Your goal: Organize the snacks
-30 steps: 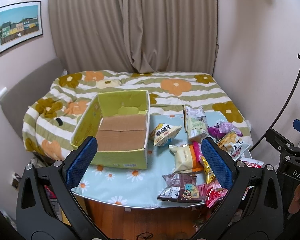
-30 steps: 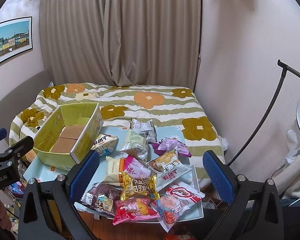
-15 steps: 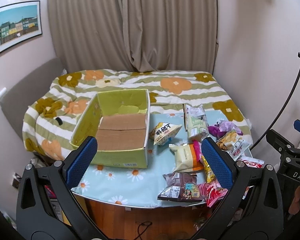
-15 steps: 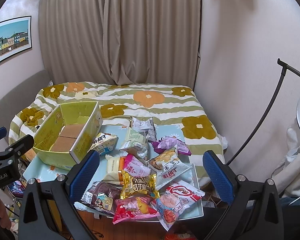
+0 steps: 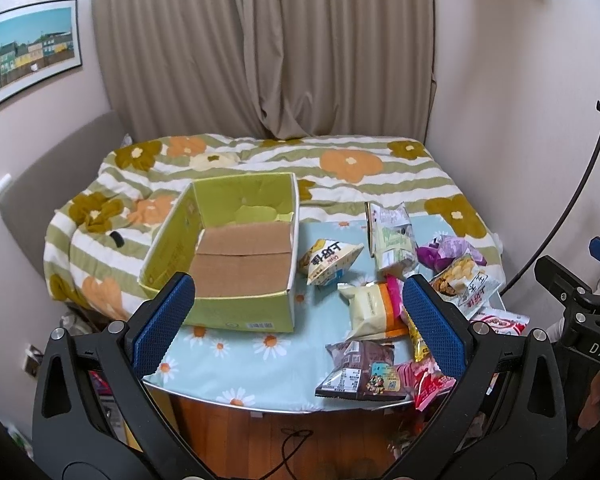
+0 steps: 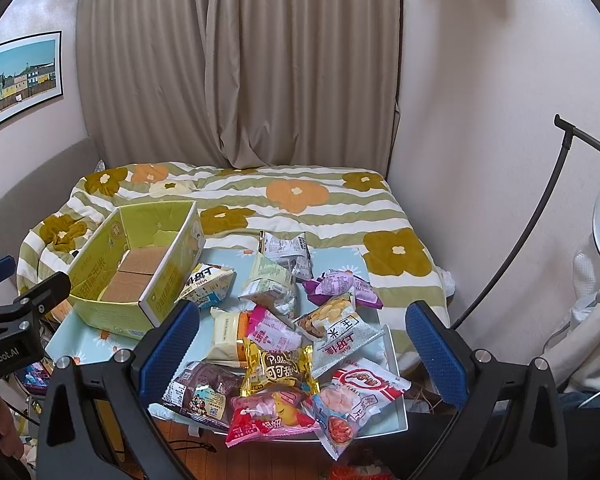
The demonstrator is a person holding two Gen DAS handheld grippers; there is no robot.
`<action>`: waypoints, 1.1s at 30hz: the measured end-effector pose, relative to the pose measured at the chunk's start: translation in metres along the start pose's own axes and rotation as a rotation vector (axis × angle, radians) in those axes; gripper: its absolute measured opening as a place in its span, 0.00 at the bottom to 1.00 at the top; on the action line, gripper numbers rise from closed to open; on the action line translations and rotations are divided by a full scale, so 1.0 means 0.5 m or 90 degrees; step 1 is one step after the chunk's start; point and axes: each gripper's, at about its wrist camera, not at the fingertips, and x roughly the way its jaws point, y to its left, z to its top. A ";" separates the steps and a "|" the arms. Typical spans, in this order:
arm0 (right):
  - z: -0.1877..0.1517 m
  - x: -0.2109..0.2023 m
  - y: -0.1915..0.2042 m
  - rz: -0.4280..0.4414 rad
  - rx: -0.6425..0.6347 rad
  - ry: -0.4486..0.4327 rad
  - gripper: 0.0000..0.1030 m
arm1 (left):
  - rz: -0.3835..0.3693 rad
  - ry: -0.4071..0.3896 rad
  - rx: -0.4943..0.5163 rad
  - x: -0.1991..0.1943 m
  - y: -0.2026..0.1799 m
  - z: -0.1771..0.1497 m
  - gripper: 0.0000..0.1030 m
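An open green cardboard box (image 5: pixel 236 264) (image 6: pixel 140 268) with a bare brown floor sits on the left of a small table (image 5: pixel 236 352) covered in a blue daisy cloth. Several snack packets lie in a heap to its right: a yellow-white bag (image 5: pixel 330 260) (image 6: pixel 208 288), a cream packet (image 5: pixel 370 310), a brown packet (image 5: pixel 360 370) (image 6: pixel 204 394), a gold packet (image 6: pixel 280 366), a red-white bag (image 6: pixel 364 384). My left gripper (image 5: pixel 298 322) hangs open before the table's near edge. My right gripper (image 6: pixel 302 354) stands open over the heap, nothing between its fingers.
A bed (image 5: pixel 340 168) with a striped flower quilt lies right behind the table. Curtains (image 5: pixel 260 48) and walls close the back and right. A curved black lamp stand (image 6: pixel 540 220) rises at right. A cable (image 5: pixel 292 440) lies on the wooden floor below the table.
Both views have shifted very slightly; the grippers stay open and the snacks and box have not moved.
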 end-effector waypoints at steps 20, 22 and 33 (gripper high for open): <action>-0.001 0.000 -0.001 -0.005 -0.001 0.002 1.00 | -0.009 0.016 -0.003 0.011 -0.002 -0.001 1.00; -0.003 0.001 -0.005 -0.009 0.001 0.009 1.00 | -0.020 0.030 -0.004 0.018 -0.001 -0.003 1.00; -0.052 0.068 -0.034 -0.012 0.002 0.095 1.00 | -0.073 0.185 0.022 0.175 -0.024 -0.071 1.00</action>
